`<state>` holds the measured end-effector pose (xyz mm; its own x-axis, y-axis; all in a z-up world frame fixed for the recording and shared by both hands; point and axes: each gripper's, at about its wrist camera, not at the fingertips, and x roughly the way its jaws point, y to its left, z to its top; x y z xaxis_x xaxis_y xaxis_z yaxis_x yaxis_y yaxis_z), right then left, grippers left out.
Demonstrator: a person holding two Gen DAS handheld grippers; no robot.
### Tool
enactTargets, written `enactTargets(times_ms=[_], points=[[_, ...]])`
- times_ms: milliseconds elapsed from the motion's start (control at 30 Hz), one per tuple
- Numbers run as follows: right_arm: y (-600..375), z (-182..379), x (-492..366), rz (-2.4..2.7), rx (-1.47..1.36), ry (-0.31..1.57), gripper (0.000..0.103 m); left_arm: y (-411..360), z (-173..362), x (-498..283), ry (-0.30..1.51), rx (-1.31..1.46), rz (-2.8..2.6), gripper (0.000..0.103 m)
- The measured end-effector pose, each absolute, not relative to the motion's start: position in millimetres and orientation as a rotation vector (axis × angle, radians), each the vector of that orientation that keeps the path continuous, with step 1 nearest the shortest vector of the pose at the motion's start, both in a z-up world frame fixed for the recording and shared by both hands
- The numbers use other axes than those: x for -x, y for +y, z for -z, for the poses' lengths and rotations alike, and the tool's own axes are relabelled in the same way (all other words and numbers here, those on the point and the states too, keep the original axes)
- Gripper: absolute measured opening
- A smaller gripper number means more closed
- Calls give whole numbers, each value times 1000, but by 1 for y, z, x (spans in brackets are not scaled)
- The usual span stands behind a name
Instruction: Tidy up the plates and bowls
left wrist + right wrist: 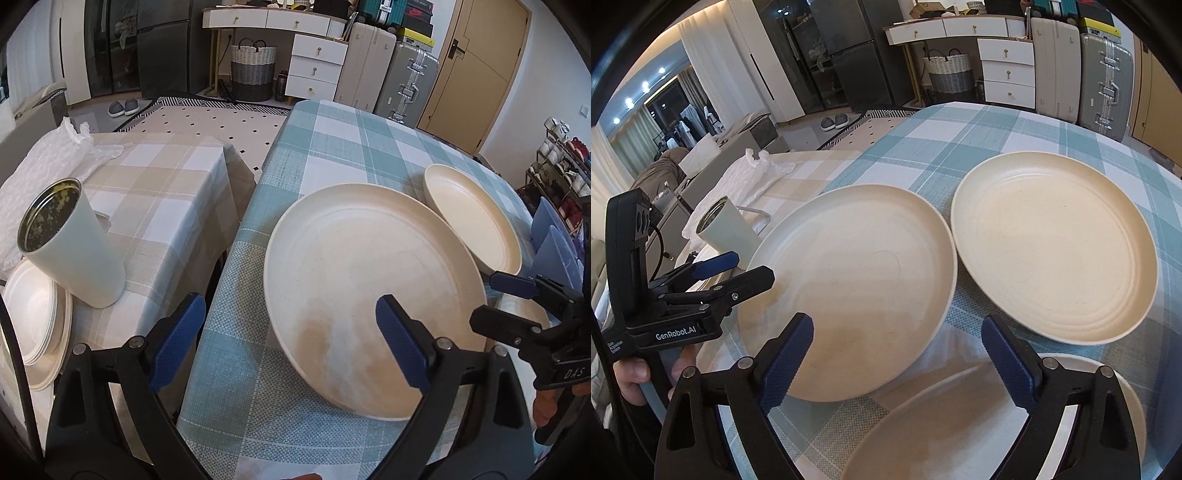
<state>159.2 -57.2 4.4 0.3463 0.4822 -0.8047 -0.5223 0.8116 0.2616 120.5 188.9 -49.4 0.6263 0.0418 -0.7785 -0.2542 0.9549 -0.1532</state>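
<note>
1. Blue-checked tablecloth (960, 133) carried three cream plates; beige cloth to the left held a plate stack (33, 317) and a tipped canister (70, 243).
2. Left gripper (291, 343) spread, empty, straddling the near-left rim of the large plate (369, 295).
3. Right gripper (901, 362) spread, empty, above the nearest plate (945, 424); far-right plate (1056, 251) beyond.
4. Left hand looked nearer the large plate, possibly not touching.

three loose cream plates (849, 291), one plate stack (33, 317), one tumbler (74, 243)
</note>
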Motion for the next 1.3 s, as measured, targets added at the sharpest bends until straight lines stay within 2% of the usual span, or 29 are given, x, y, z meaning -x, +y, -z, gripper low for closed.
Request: enactTargets(times_ms=[67,233,400,467,633,733,800,900,1067,1300], points=[[-55,-2,-160,-653,44,1038,84,190,52,-121,886,254,-180,91],[-52,5,-163,-655,44,1055,79,193,56,-124,897,277,-168,88],[-49,9,-169,-652,40,1069,69,191,57,-127,907,269,-158,74],[-48,10,-171,-643,45,1063,62,190,58,-127,913,262,-155,71],[-49,10,-172,-622,52,1061,50,187,60,-128,928,246,-151,57],[-50,10,-172,-611,64,1055,44,186,61,-130,933,236,-155,46],[-51,10,-172,-602,74,1050,40,185,62,-130,937,231,-153,33],[-53,9,-171,-589,84,1040,35,184,63,-131,940,218,-164,26],[-54,10,-169,-567,108,1029,26,185,63,-128,936,214,-173,20],[-52,9,-165,-560,134,1014,23,187,63,-124,933,221,-185,19]])
